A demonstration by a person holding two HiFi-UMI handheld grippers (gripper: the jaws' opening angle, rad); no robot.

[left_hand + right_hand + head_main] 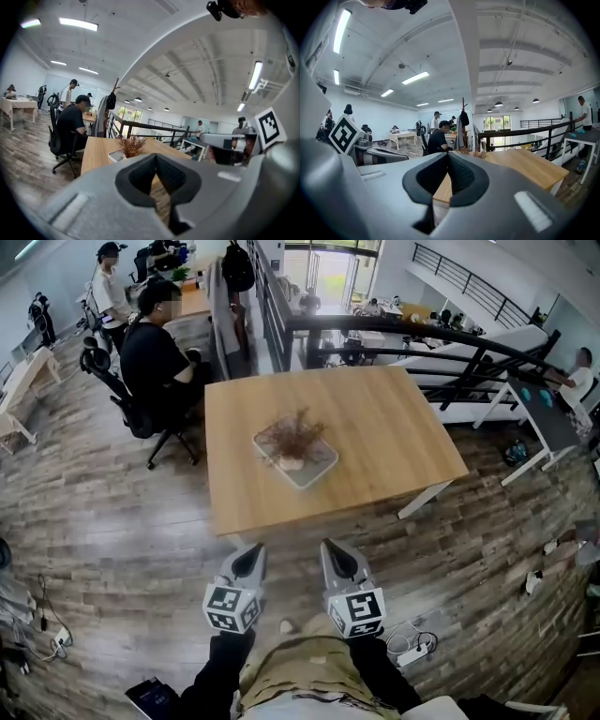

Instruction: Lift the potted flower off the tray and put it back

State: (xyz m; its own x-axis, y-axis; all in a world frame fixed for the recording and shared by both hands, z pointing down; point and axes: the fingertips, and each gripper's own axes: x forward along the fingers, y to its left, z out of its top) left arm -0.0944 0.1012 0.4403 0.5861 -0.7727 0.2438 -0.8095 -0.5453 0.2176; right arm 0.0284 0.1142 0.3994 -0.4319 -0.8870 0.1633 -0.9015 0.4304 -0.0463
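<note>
A: Where's the potted flower [292, 437]?
B: On its tray [319, 468], mid-table [394, 427], slightly toward the left edge. Left gripper [252, 551] and right gripper [332, 549] hover short of the near edge, jaws closed, empty.

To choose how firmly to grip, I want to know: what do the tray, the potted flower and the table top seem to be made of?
Tray: pale, smooth-looking; plastic or glazed ceramic, cannot tell which.
Potted flower: brown, wispy twigs, probably dried or artificial; its pot is too small to judge.
Table: light wood grain, matte; solid wood or laminate.
</note>
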